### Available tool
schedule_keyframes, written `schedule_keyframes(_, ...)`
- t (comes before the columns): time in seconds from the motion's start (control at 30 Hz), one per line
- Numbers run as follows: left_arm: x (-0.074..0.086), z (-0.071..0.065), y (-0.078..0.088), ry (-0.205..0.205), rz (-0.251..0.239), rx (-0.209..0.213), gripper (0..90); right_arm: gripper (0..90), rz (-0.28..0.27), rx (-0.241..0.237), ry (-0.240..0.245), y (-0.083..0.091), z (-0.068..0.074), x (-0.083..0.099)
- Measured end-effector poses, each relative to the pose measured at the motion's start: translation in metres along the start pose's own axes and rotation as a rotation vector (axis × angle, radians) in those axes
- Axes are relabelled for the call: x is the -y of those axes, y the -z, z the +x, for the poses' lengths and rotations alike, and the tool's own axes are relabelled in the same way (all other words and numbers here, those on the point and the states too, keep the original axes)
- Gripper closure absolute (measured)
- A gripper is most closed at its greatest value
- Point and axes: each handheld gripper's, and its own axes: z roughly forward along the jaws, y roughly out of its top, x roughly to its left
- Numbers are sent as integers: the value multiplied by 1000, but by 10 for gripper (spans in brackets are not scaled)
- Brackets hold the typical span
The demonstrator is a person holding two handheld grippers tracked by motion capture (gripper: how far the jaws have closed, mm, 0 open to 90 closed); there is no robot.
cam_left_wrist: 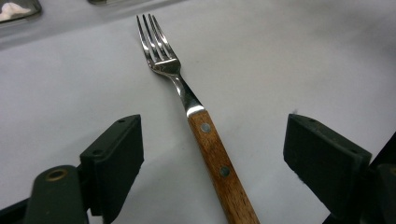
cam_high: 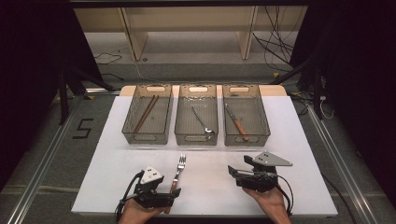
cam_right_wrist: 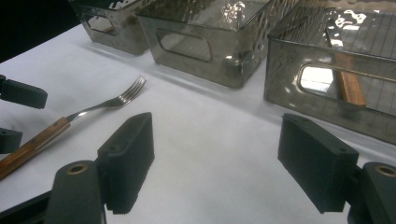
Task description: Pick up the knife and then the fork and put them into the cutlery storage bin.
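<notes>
— Left tongs [cam_left_wrist: 212,154]: wide apart, straddling the wooden handle of the fork [cam_left_wrist: 205,128], pads clear of it on both sides. Fork flat on the white surface [cam_high: 210,189], tines toward the bins.

— Right tongs [cam_right_wrist: 212,161]: also spread, nothing between, hovering over bare surface right of the fork.

— Likely trouble?

— Closing too high, probably: pads skating over the rounded handle, fork spinning flat instead of lifting. Pinching near the handle's end, tines drooping.

— Farther out?

— Three clear bins [cam_high: 198,138] in a row, middle one holding another metal utensil [cam_high: 203,122]. Easy to clip a rim or drop into the wrong bin: chopsticks [cam_high: 145,113] left, wooden-handled piece [cam_high: 237,123] right.
</notes>
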Motion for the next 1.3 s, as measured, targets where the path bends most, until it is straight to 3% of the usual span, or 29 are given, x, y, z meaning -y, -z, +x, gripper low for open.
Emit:
schedule_keyframes(0.63, 1, -1, -8, -7, 33, -31, 415, 271, 13, -26, 4, 2, 11, 7)
schedule_keyframes(1.3, 2, -7, -22, -47, 68, -65, 619, 272, 15, -34, 5, 1, 15, 8)
